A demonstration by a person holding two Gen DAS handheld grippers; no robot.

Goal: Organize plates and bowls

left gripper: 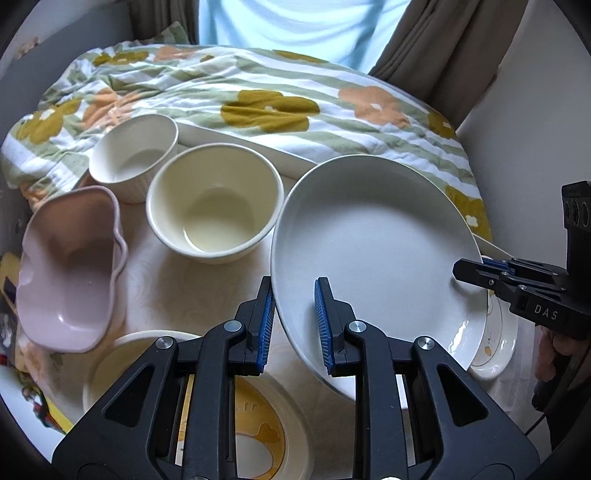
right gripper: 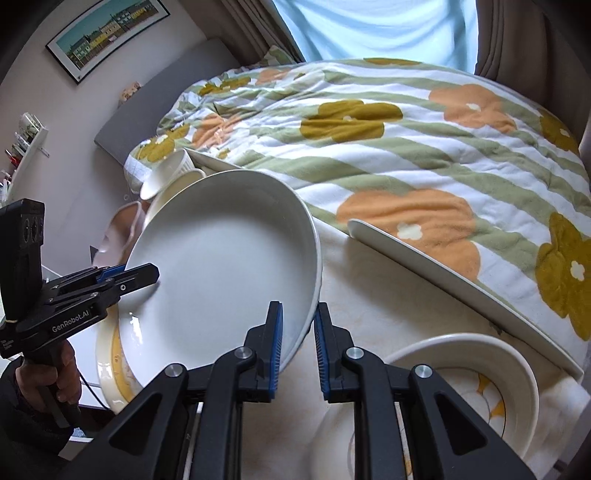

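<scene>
A large white plate (left gripper: 373, 251) is held tilted above the table between both grippers; it also shows in the right wrist view (right gripper: 225, 273). My left gripper (left gripper: 294, 325) straddles its near rim, jaws around the rim with a small gap. My right gripper (right gripper: 298, 341) straddles the opposite rim the same way, and appears at the right of the left wrist view (left gripper: 476, 271). A cream bowl (left gripper: 214, 203), a white ribbed bowl (left gripper: 135, 155) and a pink wavy bowl (left gripper: 70, 266) stand left. A yellow-patterned plate (left gripper: 495, 343) lies under the big plate.
A yellow-patterned dish (left gripper: 258, 424) lies below my left gripper. A patterned bowl (right gripper: 480, 387) sits at the right. A flowered quilt (right gripper: 406, 147) covers the bed behind the table edge (right gripper: 424, 266). A framed picture (right gripper: 107, 35) hangs on the wall.
</scene>
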